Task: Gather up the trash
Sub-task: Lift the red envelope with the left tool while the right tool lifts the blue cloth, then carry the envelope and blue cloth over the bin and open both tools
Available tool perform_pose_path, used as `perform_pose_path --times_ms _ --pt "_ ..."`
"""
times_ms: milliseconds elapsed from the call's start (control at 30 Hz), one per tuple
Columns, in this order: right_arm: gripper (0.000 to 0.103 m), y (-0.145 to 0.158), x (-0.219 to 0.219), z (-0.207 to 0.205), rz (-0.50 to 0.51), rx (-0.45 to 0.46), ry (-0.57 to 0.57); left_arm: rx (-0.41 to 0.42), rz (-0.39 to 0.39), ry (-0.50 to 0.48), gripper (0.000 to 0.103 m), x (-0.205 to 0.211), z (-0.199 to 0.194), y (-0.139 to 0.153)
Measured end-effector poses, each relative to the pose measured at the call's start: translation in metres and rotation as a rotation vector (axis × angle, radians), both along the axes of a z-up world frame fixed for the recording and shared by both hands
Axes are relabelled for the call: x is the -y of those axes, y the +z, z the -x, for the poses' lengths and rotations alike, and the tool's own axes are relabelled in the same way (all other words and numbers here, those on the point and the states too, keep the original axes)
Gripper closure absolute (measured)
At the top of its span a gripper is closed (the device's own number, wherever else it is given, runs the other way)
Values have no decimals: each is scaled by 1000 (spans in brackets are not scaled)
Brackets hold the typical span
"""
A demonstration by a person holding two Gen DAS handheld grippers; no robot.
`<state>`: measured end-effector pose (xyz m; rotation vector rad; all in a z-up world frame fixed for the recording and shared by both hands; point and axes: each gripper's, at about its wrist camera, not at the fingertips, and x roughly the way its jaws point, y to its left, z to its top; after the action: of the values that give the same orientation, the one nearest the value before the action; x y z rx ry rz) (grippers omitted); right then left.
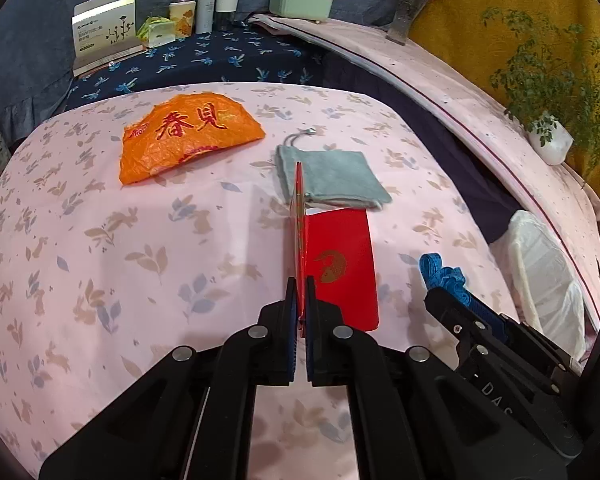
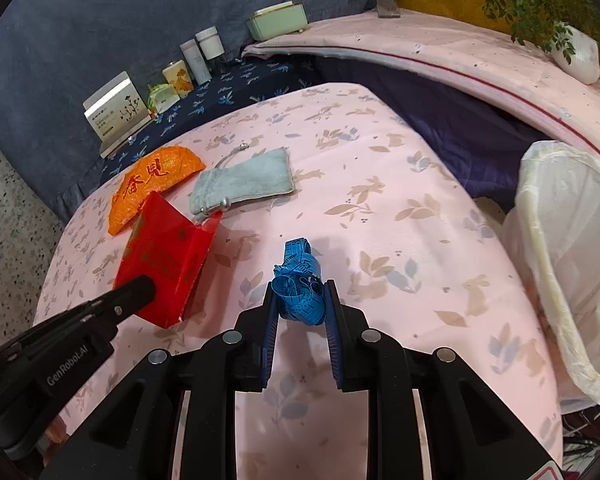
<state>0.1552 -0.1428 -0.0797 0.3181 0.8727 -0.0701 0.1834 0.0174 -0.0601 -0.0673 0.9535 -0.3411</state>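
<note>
A folded red envelope (image 1: 342, 264) is pinched edge-on between the closed jaws of the left gripper (image 1: 299, 300), one flap lying on the pink tablecloth (image 1: 100, 240). A bundled blue measuring tape (image 2: 300, 280) is clamped by the right gripper (image 2: 300, 300) above the cloth. An orange wrapper (image 1: 184, 136) and a grey pouch (image 1: 336, 178) are left farther back; a lined bin (image 2: 568, 272) is seen at the table's right edge.

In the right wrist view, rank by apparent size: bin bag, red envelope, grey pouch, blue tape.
1. bin bag
2. red envelope, though nearness inflates it
3. grey pouch, farther away
4. blue tape
</note>
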Motion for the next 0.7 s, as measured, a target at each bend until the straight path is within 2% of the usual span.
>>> perform_pose_path --times_ms 267,700 --pt "82 16 21 36 -4 34 -48 13 2 -55 101 30 31 12" --pt "82 35 87 97 6 87 -182 39 4 -182 101 103 71 28"
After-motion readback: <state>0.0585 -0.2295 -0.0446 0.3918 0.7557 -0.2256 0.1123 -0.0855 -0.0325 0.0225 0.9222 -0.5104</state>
